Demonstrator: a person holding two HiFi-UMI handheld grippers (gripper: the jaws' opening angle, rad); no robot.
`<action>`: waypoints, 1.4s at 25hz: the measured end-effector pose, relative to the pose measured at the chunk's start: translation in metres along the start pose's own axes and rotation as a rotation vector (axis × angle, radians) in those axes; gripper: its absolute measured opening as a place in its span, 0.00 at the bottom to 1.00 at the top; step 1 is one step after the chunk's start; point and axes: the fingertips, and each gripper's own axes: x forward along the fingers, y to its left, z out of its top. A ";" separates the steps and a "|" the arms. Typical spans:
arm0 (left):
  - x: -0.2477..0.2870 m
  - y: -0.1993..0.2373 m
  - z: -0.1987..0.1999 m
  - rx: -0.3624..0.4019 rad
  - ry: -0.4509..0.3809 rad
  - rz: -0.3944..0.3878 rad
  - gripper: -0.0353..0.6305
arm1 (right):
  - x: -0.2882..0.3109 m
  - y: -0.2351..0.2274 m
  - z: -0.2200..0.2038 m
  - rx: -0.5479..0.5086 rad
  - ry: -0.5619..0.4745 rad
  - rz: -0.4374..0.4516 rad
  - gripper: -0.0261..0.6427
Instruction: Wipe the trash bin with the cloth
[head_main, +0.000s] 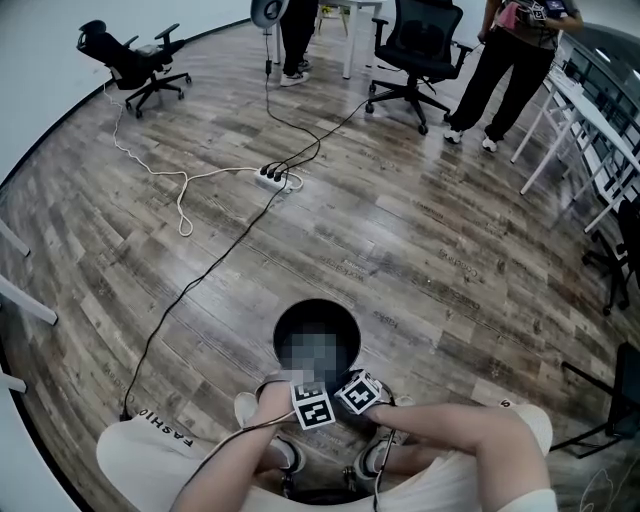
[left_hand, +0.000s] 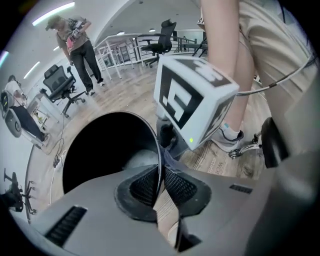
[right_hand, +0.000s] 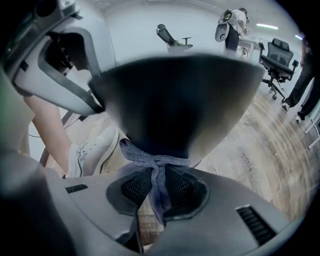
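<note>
The black round trash bin (head_main: 316, 303) stands on the wood floor right in front of my feet. Both grippers meet at its near rim. My left gripper (left_hand: 161, 176) is shut on the thin rim (left_hand: 156, 142), one pad inside the dark bin and one outside. My right gripper (right_hand: 156, 174) is shut on a grey-blue cloth (right_hand: 150, 159), which is bunched against the bin's outer wall (right_hand: 180, 100). In the head view only the marker cubes of the left gripper (head_main: 313, 406) and the right gripper (head_main: 360, 392) show; the jaws and cloth are hidden beneath them.
My white shoes (head_main: 285, 455) sit close behind the bin. A power strip (head_main: 272, 178) with cables trails across the floor ahead. Office chairs (head_main: 415, 50) and two standing people (head_main: 510, 70) are at the far side, white tables (head_main: 600, 120) on the right.
</note>
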 end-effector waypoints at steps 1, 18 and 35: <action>-0.001 0.000 0.001 -0.002 -0.012 -0.005 0.12 | 0.009 -0.003 -0.004 0.007 0.009 -0.011 0.15; -0.016 0.001 0.007 0.026 -0.152 -0.071 0.13 | 0.109 -0.009 -0.044 0.211 0.031 0.043 0.15; -0.014 0.022 -0.060 0.250 0.039 0.028 0.24 | -0.047 0.050 0.031 0.360 0.008 0.183 0.15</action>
